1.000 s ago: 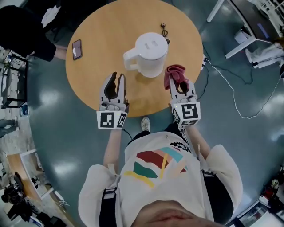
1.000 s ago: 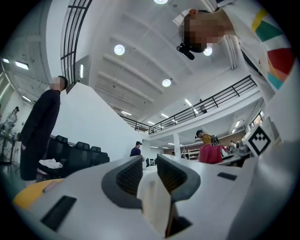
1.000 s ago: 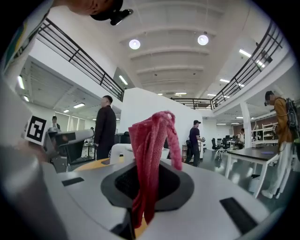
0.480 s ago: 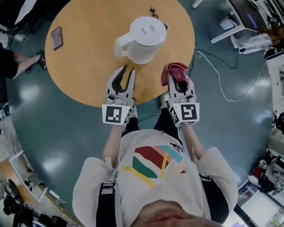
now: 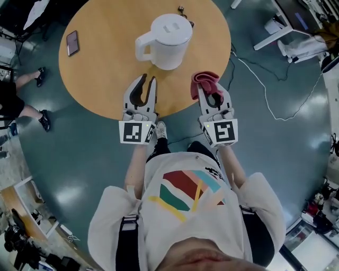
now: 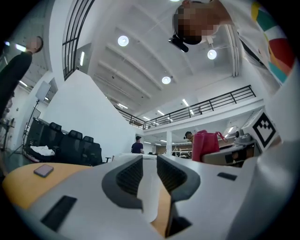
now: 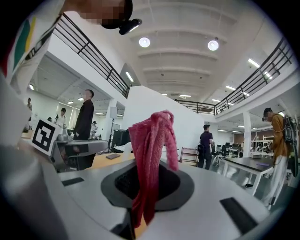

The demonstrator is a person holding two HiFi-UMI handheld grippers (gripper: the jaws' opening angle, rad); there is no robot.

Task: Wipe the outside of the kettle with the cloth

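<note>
A white kettle (image 5: 165, 36) stands on the round wooden table (image 5: 103, 71), its handle turned left. My left gripper (image 5: 145, 87) hovers over the table's near edge, just short of the kettle, open with a narrow gap and nothing in it (image 6: 149, 164). My right gripper (image 5: 211, 95) is at the table's near right rim, shut on a pink-red cloth (image 5: 202, 80) that stands bunched up out of the jaws (image 7: 152, 136). The cloth is apart from the kettle. In the left gripper view the cloth (image 6: 204, 145) shows off to the right.
A dark phone (image 5: 73, 43) lies at the table's far left, and a small plug with a cord (image 5: 182, 10) sits behind the kettle. Cables (image 5: 265, 90) trail over the floor to the right. A person's legs (image 5: 24, 79) are at the left of the table.
The kettle and table have slid up in the head view as the camera shifted. Both grippers stay at the near edge. The left jaws look slightly wider apart; the right still holds the cloth.
</note>
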